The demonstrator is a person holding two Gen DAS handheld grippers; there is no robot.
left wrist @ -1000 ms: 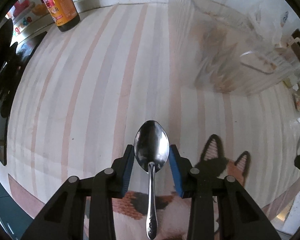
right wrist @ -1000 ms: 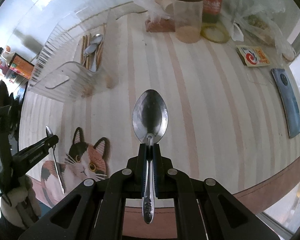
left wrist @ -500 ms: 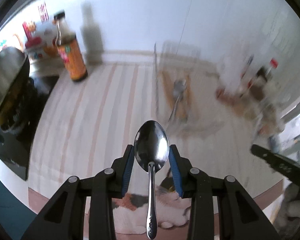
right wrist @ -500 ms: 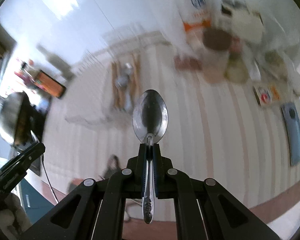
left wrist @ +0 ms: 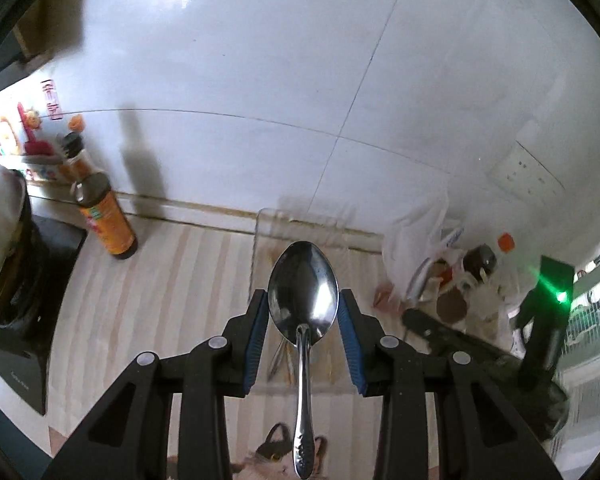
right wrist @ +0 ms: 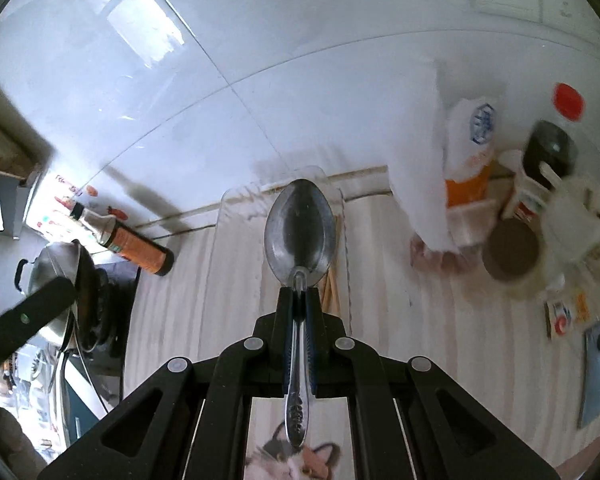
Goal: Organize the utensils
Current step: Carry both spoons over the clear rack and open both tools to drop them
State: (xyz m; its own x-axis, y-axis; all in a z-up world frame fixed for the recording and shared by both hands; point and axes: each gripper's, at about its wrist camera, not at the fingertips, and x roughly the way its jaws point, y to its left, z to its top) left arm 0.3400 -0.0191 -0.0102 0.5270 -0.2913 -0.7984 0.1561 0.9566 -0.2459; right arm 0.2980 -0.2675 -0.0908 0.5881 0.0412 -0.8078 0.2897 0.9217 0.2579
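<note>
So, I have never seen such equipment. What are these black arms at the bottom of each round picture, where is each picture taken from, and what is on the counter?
There is no robot here. A person holds a black two-finger gripper in each hand, and a fisheye camera on each gripper looks forward along its fingers, so the pictures are round.

In the left wrist view, the left gripper holds a shiny metal spoon by its bowl, between blue pads. In the right wrist view, the right gripper is shut on the thin handle of a second metal spoon.

On the pale striped counter there is a clear plastic utensil tray directly ahead, with wooden chopsticks inside. A brown sauce bottle with an orange label stands at the left; jars and packets crowd the right, blurred.
</note>
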